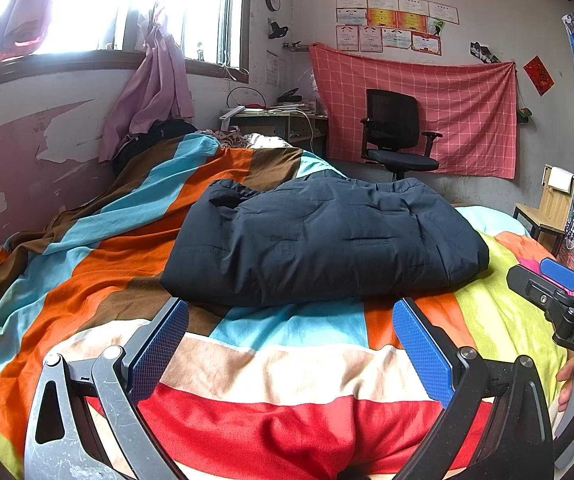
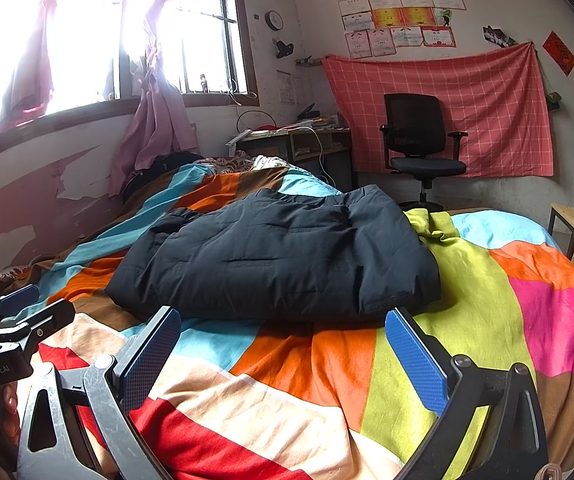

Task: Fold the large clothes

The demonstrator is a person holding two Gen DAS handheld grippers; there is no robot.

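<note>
A dark navy padded jacket (image 1: 319, 240) lies folded into a thick rectangle on the striped bedspread (image 1: 287, 364). It also shows in the right wrist view (image 2: 279, 264). My left gripper (image 1: 289, 320) is open and empty, its blue pads just short of the jacket's near edge. My right gripper (image 2: 283, 330) is open and empty, also just in front of the jacket's near edge. The right gripper shows at the right edge of the left wrist view (image 1: 555, 280). The left gripper shows at the left edge of the right wrist view (image 2: 27, 304).
The bed runs along a peeling wall under a bright window (image 1: 127, 8). A black office chair (image 1: 399, 136) and a desk (image 1: 283, 120) stand beyond the bed's far end. A wooden stool (image 1: 547, 216) stands at the right. A crumpled fold of bedspread (image 2: 431, 224) lies beside the jacket.
</note>
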